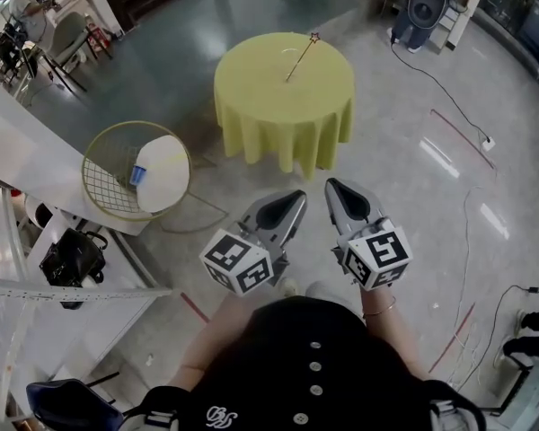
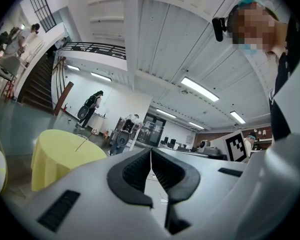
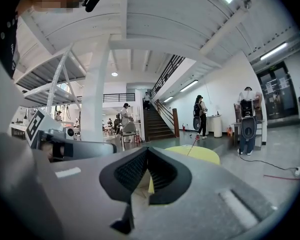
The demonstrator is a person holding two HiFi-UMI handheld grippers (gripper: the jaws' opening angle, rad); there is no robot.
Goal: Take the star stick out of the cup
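A round table under a yellow cloth [image 1: 283, 106] stands on the floor a few steps ahead of me. The star stick [image 1: 301, 57] rises at a slant from the tabletop, its star at the upper right. The cup at its base is too small to make out. Both grippers are held close to my body, well short of the table. My left gripper [image 1: 296, 197] and right gripper [image 1: 332, 187] are shut and hold nothing. The left gripper view shows its jaws [image 2: 151, 151] closed, with the table [image 2: 60, 156] and stick [image 2: 84, 143] far off to the left. The right gripper [image 3: 148, 150] looks toward the table [image 3: 202, 155] and the stick [image 3: 191, 144].
A round wire chair with a white cushion [image 1: 139, 173] stands left of the table. A black bag [image 1: 72, 257] sits by a white counter at the left. A speaker on a stand [image 1: 427, 7] and floor cables [image 1: 449, 97] lie to the right. People stand far off.
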